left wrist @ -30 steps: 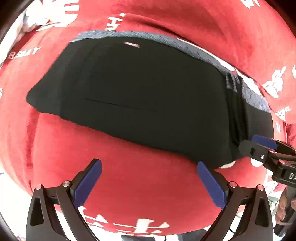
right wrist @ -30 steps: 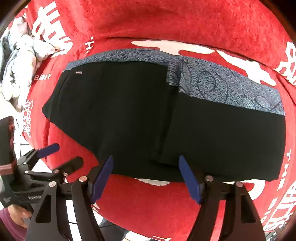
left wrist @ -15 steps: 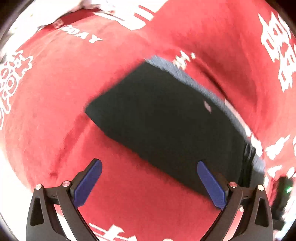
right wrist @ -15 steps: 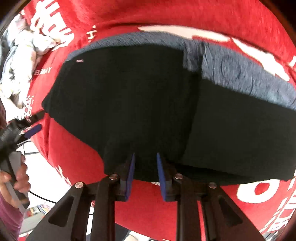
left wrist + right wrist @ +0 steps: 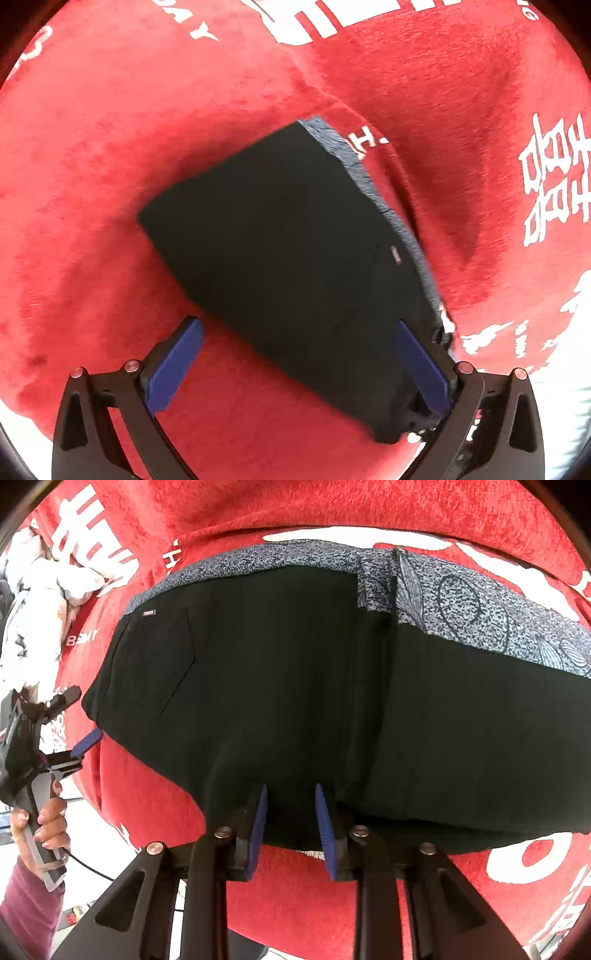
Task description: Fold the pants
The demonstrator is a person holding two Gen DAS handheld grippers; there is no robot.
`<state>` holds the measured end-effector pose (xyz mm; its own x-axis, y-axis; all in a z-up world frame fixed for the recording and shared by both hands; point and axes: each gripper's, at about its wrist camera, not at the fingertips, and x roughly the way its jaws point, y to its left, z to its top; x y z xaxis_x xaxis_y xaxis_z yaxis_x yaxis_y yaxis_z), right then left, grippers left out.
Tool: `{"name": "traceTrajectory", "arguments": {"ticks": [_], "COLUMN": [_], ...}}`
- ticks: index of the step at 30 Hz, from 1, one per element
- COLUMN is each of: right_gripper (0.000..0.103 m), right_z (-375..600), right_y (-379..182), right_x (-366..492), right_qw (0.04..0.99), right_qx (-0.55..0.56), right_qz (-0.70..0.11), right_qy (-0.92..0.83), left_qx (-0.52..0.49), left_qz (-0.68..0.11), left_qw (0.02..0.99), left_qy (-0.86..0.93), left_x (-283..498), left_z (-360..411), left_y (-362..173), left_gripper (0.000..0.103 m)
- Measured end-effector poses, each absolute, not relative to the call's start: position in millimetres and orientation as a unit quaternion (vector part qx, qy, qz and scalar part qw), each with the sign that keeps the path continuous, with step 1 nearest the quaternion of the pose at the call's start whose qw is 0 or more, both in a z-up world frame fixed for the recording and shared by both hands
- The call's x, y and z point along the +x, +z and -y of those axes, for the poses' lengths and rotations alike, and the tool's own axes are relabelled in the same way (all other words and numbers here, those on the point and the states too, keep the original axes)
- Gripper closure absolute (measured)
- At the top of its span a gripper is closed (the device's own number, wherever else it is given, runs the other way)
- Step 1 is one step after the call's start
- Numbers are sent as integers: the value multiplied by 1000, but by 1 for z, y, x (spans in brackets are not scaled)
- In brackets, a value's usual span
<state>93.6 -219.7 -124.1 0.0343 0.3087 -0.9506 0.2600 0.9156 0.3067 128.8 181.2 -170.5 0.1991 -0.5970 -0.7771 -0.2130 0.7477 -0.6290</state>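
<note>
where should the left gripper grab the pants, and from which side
The near hem of the pants, at the end beside the pocket, from the open cloth side. The edge lies flat between the left gripper fingers, mirroring the right gripper, whose jaws are opening around the same hem.

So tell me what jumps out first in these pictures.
The black pants sprawl across a bright red cloth with white lettering, their grey-blue patterned lining showing along the far edge. The right gripper pinches their near hem while its fingers ease apart slightly; the left gripper stands wide open over one end.
</note>
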Motion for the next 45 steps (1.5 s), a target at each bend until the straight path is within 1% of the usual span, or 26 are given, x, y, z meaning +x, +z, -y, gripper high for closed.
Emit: {"name": "traceTrajectory", "arguments": {"ticks": [8, 11, 16, 19, 20, 22, 23, 24, 25, 27, 29, 30, 31, 33, 35, 41, 45], "right_gripper": [72, 72, 71, 70, 70, 70, 69, 69, 69, 69, 56, 39, 32, 32, 32, 32, 31], "right_z": [218, 216, 214, 214, 214, 213, 214, 214, 213, 212, 209, 208, 206, 198, 188, 119, 58], "right_y": [-124, -124, -124, -124, -123, -122, -119, -115, -109, -96, -81, -76, -71, -59, -51, -54, -63], "right_x": [92, 91, 91, 91, 91, 92, 93, 94, 97, 105, 121, 131, 140, 168, 192, 263, 298], "right_qw": [695, 696, 697, 700, 700, 698, 696, 696, 699, 710, 718, 719, 718, 716, 711, 650, 619], "right_qx": [205, 205, 203, 203, 202, 201, 201, 201, 201, 198, 193, 193, 195, 201, 209, 217, 158], "right_qz": [-689, -688, -687, -685, -685, -687, -689, -689, -686, -676, -668, -667, -666, -663, -661, -694, -721], "right_qy": [13, 8, 4, 1, 1, 0, -2, -4, -2, 10, 27, 38, 48, 81, 116, 220, 269], "left_qx": [-353, -330, -317, -293, -285, -245, -217, -195, -172, -114, -15, 31, 67, 155, 201, 235, 253], "left_qz": [-591, -600, -567, -592, -605, -613, -614, -615, -614, -601, -572, -553, -537, -498, -481, -463, -452], "left_qw": [711, 716, 740, 733, 729, 741, 751, 757, 763, 783, 813, 825, 834, 846, 845, 845, 847], "left_qy": [-144, -137, -176, -163, -147, -120, -110, -105, -105, -111, -109, -109, -109, -112, -119, -126, -120], "left_x": [146, 150, 154, 163, 166, 169, 170, 169, 169, 165, 158, 153, 147, 132, 122, 116, 111], "left_z": [-179, -171, -157, -149, -148, -145, -142, -140, -138, -124, -100, -90, -83, -60, -54, -53, -48], "left_y": [-178, -170, -144, -158, -166, -169, -166, -164, -162, -151, -136, -131, -128, -124, -124, -127, -130], "left_gripper": [0, 0, 0, 1, 2, 29, 35, 49, 54, 59, 61, 62, 62, 62, 62, 62, 62]}}
